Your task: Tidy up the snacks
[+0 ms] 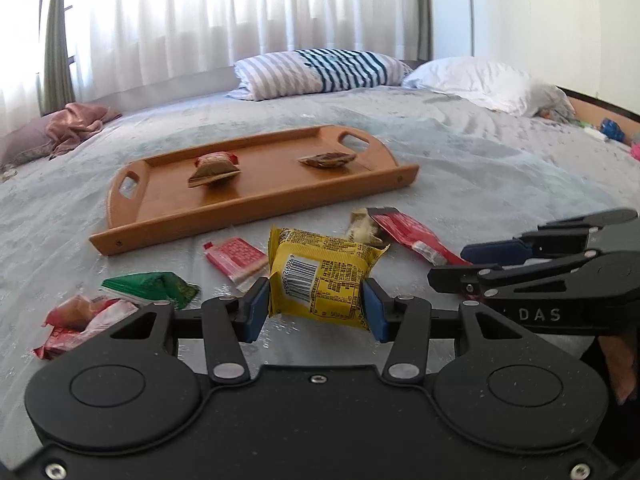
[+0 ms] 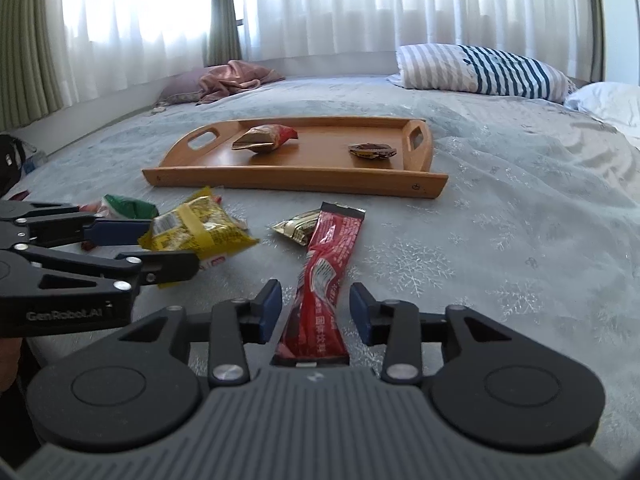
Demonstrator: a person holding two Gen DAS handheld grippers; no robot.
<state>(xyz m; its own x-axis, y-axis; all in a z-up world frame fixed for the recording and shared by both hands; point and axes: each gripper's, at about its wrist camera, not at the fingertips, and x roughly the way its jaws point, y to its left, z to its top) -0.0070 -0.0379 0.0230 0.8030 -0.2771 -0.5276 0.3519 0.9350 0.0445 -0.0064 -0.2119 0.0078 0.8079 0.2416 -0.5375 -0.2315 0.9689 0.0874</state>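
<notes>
My left gripper (image 1: 316,306) is shut on a yellow snack packet (image 1: 322,276), held just above the bedspread; it also shows in the right wrist view (image 2: 200,228). My right gripper (image 2: 316,310) is open, its blue pads either side of a long red snack stick (image 2: 324,276) lying on the bed, not touching it. A wooden tray (image 1: 180,216) ahead holds two brown-wrapped snacks (image 1: 214,170) (image 1: 328,159). The tray (image 2: 296,178) shows in the right wrist view too.
Loose snacks lie on the bed: a green packet (image 1: 152,286), a red-white packet (image 1: 80,322), a small red sachet (image 1: 236,258), a gold wrapper (image 2: 298,226). Striped pillow (image 1: 320,72) and white pillow (image 1: 480,82) lie beyond the tray. Pink cloth (image 1: 76,124) at far left.
</notes>
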